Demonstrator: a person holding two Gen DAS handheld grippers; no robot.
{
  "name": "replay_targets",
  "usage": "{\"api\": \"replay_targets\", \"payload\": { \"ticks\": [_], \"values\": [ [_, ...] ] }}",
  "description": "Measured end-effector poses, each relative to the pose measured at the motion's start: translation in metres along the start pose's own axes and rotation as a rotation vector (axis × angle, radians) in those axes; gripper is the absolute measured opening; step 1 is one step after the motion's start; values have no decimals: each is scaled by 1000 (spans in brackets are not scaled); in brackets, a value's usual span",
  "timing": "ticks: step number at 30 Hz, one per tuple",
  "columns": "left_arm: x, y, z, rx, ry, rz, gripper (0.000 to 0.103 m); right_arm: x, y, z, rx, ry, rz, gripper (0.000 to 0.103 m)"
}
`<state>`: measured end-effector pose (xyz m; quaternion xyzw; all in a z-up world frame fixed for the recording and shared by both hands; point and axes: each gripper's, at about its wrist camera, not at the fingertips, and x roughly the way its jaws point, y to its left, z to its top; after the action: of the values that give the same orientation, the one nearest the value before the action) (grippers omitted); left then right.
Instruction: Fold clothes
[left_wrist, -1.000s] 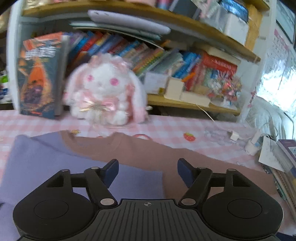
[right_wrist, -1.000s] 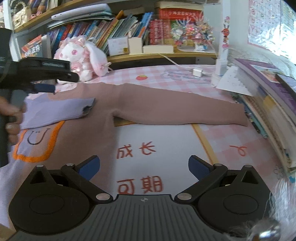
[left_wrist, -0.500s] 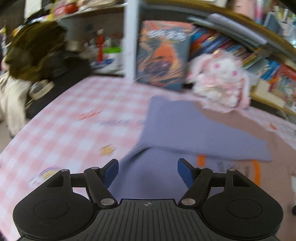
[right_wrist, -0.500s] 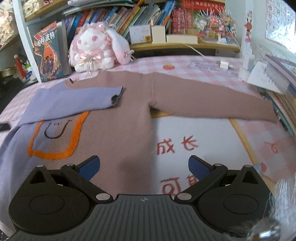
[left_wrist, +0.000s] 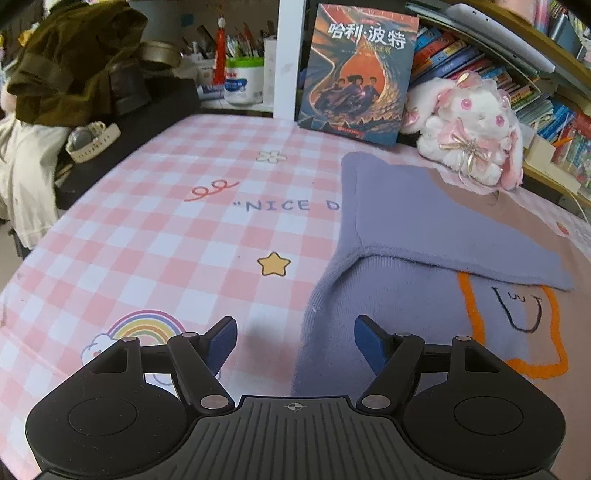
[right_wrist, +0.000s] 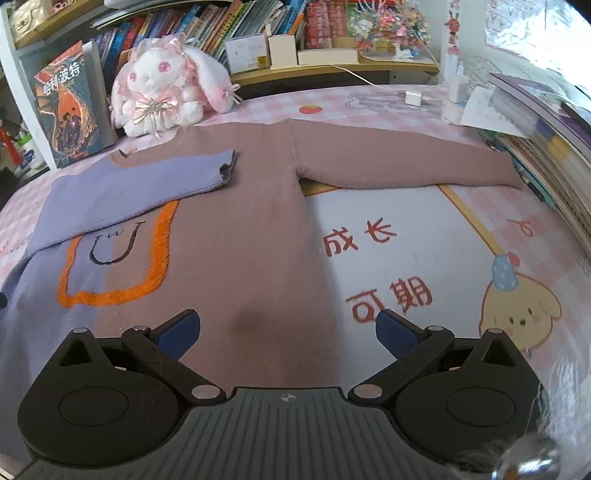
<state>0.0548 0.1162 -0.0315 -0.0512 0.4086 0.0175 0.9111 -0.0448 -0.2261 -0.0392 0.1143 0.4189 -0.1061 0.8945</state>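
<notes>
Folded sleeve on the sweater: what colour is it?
The folded sleeve is lavender purple, clearest in the right wrist view.

I am in a home, a bedroom or study corner by the look of it. At the top of my right view, wooden shelves are crammed with books. A plush rabbit sits upper left, beside a standing novel. A pink checked cloth printed with cartoons fills the left view's lower half.
</notes>
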Motion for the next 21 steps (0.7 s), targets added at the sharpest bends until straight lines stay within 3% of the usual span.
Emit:
{"api": "replay_targets", "payload": {
  "ticks": [3,7,10,13,15,19,21],
  "values": [
    [6,4,0,1,24,-31,70,-2,2,-2,22,4,-13,99],
    [9,7,1,-14,30,-77,65,-2,2,-5,57,27,-40,77],
    [10,7,4,-28,35,-121,50,2,1,-7,74,53,-54,56],
    [12,5,5,-21,42,-155,29,2,2,-8,76,56,-65,51],
    [14,3,4,-14,44,-164,9,2,3,-7,79,54,-60,44],
    [15,7,4,-18,35,-169,4,5,8,-3,72,52,-19,16],
    [15,12,4,-33,24,-168,4,7,13,-1,52,54,-2,13]
  ]
}}
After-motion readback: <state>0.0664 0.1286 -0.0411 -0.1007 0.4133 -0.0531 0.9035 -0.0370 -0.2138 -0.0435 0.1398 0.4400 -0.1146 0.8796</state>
